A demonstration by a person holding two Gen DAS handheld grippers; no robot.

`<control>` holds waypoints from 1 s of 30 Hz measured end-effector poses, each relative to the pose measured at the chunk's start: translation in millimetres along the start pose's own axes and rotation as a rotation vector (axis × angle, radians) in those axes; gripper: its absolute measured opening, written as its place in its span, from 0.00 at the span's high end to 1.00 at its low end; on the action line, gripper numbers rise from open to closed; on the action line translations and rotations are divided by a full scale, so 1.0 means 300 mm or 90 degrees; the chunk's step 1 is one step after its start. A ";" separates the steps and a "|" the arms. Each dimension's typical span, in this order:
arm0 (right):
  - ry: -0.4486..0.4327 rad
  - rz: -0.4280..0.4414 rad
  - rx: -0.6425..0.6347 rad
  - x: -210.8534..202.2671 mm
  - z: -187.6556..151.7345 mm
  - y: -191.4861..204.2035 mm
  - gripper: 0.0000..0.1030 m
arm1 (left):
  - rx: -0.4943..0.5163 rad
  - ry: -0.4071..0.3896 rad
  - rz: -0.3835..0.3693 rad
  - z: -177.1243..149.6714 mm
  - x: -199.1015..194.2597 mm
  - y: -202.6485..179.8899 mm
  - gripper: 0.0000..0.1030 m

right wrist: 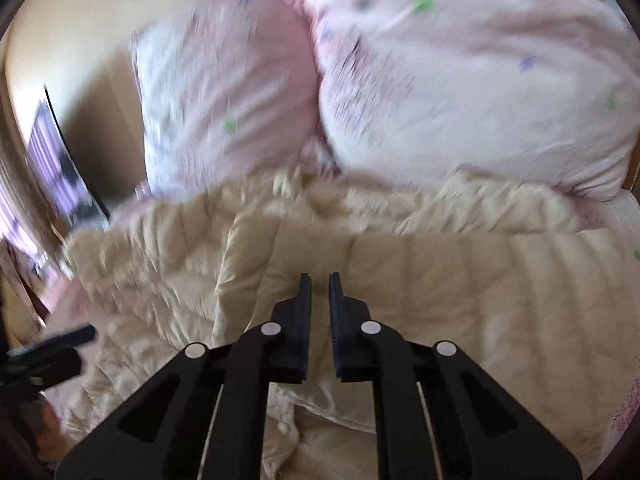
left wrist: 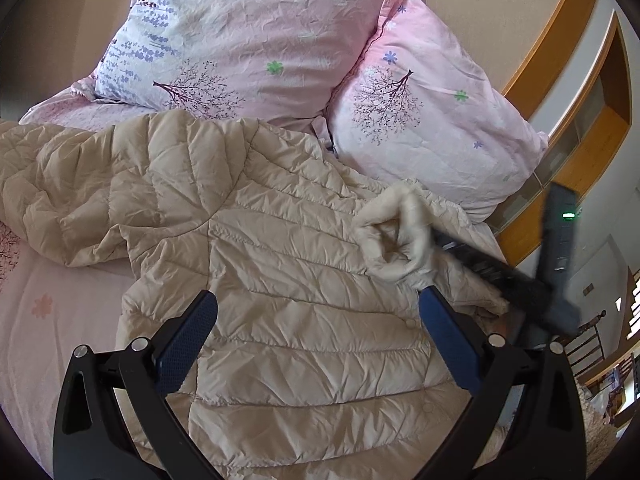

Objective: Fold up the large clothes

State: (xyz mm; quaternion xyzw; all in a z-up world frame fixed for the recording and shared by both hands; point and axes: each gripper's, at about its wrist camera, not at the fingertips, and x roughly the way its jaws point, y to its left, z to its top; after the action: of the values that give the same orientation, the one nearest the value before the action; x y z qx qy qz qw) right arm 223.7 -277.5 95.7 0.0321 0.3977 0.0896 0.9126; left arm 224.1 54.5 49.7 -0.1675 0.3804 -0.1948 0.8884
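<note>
Beige quilted nylon covers the jacket (left wrist: 288, 264), which lies spread across the pink bed sheet (left wrist: 44, 292) with its upper part just below two flowered pillows (left wrist: 248, 40). One sleeve trails off to the left; the other sleeve's fleecy cuff (left wrist: 394, 236) sits raised over the body of the jacket.

Left gripper (left wrist: 318, 340): jaws wide apart, hovering above the front panel, holding nothing.

Right gripper (right wrist: 320, 320): jaws nearly closed, a narrow gap between the pads. The left camera shows its dark body meeting the cuff, so it probably grips the sleeve end, but blur prevents confirmation.

Handling, as a judgement:
- Light, puffy and soft; it will sag from any single hold.
- The smooth shell looks slippery, so a shallow pinch may slide off.
- Grip at stitched seams, the cuff or the hem, where layers bunch thick.
- Trapped air will make folds spring back; press each fold flat.
</note>
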 end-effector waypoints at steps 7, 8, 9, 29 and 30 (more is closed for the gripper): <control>0.110 -0.063 -0.051 0.177 -0.053 0.076 0.89 | -0.004 -0.018 0.034 0.003 -0.025 0.038 0.01; 0.112 -0.066 -0.055 0.177 -0.050 0.079 0.89 | -0.008 -0.023 0.036 0.005 -0.033 0.047 0.01; 0.113 -0.062 -0.050 0.174 -0.049 0.077 0.89 | -0.012 -0.028 0.040 0.007 -0.045 0.058 0.01; 0.051 0.130 0.014 -0.133 -0.008 -0.008 0.42 | -0.243 -0.118 0.066 0.075 -0.276 0.486 0.03; 0.052 0.147 0.026 -0.155 -0.010 -0.026 0.42 | -0.269 -0.127 0.077 0.081 -0.296 0.533 0.04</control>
State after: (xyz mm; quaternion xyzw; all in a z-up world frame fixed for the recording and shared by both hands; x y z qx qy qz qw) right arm 191.6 -294.0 126.2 0.0924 0.4299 0.1876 0.8783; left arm 220.7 239.0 48.5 -0.3448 0.3325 -0.0399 0.8769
